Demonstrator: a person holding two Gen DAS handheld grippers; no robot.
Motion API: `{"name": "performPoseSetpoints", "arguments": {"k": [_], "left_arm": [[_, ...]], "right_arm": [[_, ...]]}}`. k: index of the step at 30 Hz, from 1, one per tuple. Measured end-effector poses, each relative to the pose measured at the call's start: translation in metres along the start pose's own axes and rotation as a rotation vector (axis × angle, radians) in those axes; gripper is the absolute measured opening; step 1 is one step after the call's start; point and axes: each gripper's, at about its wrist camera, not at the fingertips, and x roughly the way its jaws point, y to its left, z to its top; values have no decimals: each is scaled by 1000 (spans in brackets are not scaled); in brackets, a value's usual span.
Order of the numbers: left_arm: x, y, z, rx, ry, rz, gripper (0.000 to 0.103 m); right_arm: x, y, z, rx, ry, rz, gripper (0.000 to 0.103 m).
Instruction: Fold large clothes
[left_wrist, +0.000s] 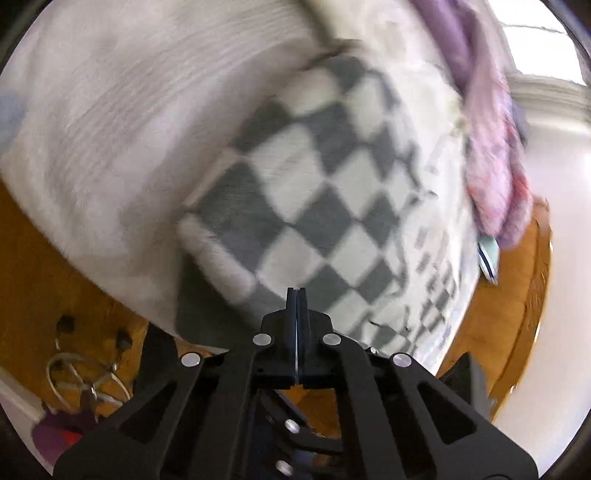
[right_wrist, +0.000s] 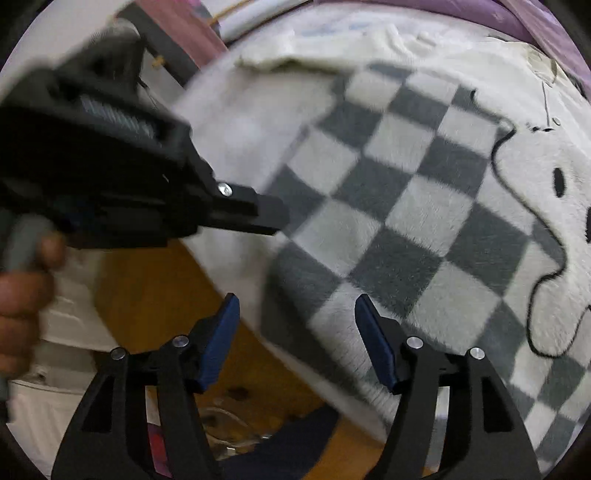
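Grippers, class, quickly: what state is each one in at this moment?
Left gripper: shut; whether it pinches the checkered garment cannot be told.
Right gripper: open, holding nothing, at that garment's edge.

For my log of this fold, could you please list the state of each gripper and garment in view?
Left gripper: shut, tips against the checkered fleece; a pinch of fabric cannot be confirmed.
Right gripper: open, empty, over the fleece's edge.
Checkered fleece: spread on the wooden surface, hem toward the grippers.
White garment: lying beside the fleece.
Purple clothing: bunched at the far edge.
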Motion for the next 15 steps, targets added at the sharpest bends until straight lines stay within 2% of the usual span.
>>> {"name": "performPoseSetpoints", "arguments": {"k": [1,2,3,4,5,10,12,13,15], "left_arm": [[-4,4,2,-11,-26,6,0],[-6,10,4,-9,-43,11,7],[-8,15,5,-11,-47,13,20],[-4,23,6,-24,-39,34,49],[-1,27,7,-35,-44,57,60],[41,55,10,-115,19,55,60],[47,54,12,-118,14,36,60],[50,51,14,-95,12,52,59],[53,46,16,-62,12,57,40]], "right_arm": [[2,-1,-2,12,-3,-4,62],[1,-3,-2,25,-8,-2,62],[2,-6,1,49,-14,10,62],[-2,-12,-1,83,-17,13,62],[-6,-17,-4,107,-20,12,62],[-4,-29,-7,112,-4,16,62],[-2,-28,-4,98,-2,20,62],[0,-26,-1,98,-5,30,62],[4,-21,2,92,-6,40,62]]}}
